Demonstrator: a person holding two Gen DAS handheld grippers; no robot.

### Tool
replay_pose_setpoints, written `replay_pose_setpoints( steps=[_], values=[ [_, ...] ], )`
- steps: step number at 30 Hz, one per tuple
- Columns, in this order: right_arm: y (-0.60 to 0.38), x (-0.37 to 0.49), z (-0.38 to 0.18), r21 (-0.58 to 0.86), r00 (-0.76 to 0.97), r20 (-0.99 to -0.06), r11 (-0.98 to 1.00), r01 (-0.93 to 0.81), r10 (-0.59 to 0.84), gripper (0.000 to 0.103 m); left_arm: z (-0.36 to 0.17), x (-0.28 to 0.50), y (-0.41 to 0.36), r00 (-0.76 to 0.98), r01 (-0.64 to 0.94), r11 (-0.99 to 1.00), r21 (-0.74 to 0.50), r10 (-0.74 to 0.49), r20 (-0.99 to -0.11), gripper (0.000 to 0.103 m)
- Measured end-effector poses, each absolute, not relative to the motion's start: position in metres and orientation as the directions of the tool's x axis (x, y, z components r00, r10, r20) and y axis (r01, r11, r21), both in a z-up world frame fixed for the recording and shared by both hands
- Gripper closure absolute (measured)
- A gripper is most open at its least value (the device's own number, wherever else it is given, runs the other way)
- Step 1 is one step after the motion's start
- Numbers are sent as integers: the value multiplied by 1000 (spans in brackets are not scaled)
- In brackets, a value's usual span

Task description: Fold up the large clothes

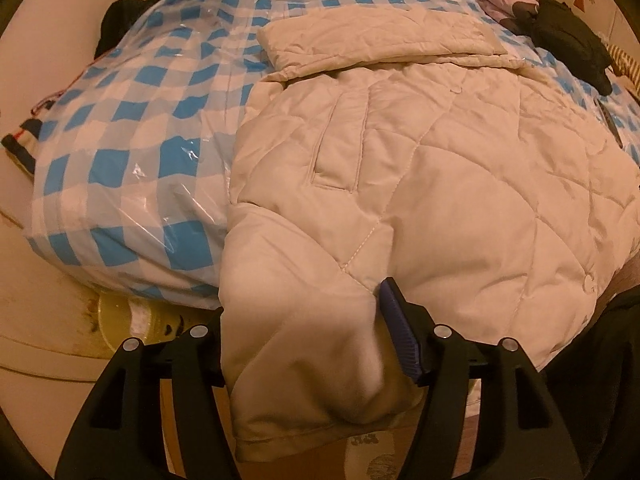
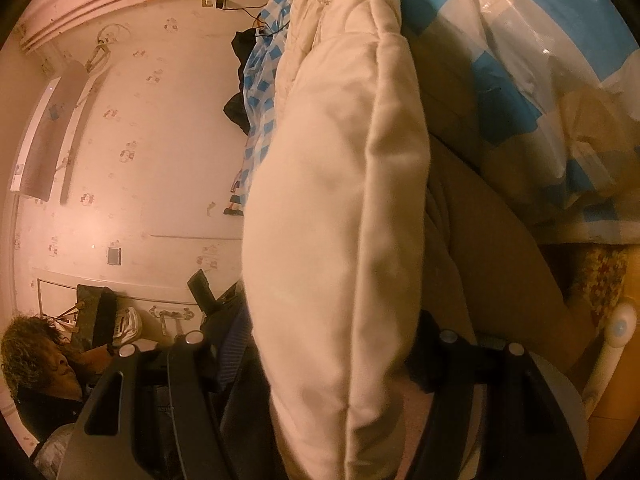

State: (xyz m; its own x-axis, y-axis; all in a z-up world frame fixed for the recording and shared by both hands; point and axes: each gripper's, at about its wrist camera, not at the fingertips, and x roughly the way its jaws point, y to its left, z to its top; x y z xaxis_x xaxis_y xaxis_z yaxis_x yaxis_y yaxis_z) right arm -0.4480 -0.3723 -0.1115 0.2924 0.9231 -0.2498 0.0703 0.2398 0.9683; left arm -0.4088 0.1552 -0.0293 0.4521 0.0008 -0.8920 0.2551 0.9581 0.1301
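- Lying spread across a bed, the cream quilted coat (image 1: pixel 420 168) covers the right and middle of the left wrist view, on top of a blue-and-white checked cover (image 1: pixel 132 128) wrapped in clear plastic.
- Its sleeve or folded part (image 1: pixel 384 36) lies flat across the far end, and a welt pocket (image 1: pixel 340 148) shows on the front panel.
- The near hem of the coat hangs over the bed's edge, and the left gripper (image 1: pixel 304 344) is clenched on this hanging cloth: a blue ribbed pad (image 1: pixel 400 336) presses into the fabric from the right, while the other finger is hidden behind the cloth.
- In the right wrist view the camera is rolled sideways; a thick fold of the coat (image 2: pixel 340 220) runs up through the frame and passes between the fingers of the right gripper (image 2: pixel 328 360), which grasp it from both sides.
- The checked cover (image 2: pixel 520 92) fills the upper right of that view, and a patterned wall (image 2: pixel 140 140) fills the left.
- A person's curly-haired head (image 2: pixel 36 352) appears at the lower left edge.
- Dark clothes (image 1: pixel 572 40) lie at the far right corner of the bed, apart from the coat.
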Motion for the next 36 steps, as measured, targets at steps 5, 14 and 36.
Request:
replay_pose_setpoints(
  steps=[5,14,36],
  values=[
    [-370,-445,-107,966,288,-259,250,68,922,40,-28,-411,153,464,261,953,155,17,-885,43],
    [-369,-445,-104,963,283,-270,264,60,921,40,-28,-412,153,474,263,950,166,22,-880,41],
    [-379,-451,-96,967,327,-244,253,15,913,27,-49,-399,218,384,89,966,-244,-260,-886,27]
  ],
)
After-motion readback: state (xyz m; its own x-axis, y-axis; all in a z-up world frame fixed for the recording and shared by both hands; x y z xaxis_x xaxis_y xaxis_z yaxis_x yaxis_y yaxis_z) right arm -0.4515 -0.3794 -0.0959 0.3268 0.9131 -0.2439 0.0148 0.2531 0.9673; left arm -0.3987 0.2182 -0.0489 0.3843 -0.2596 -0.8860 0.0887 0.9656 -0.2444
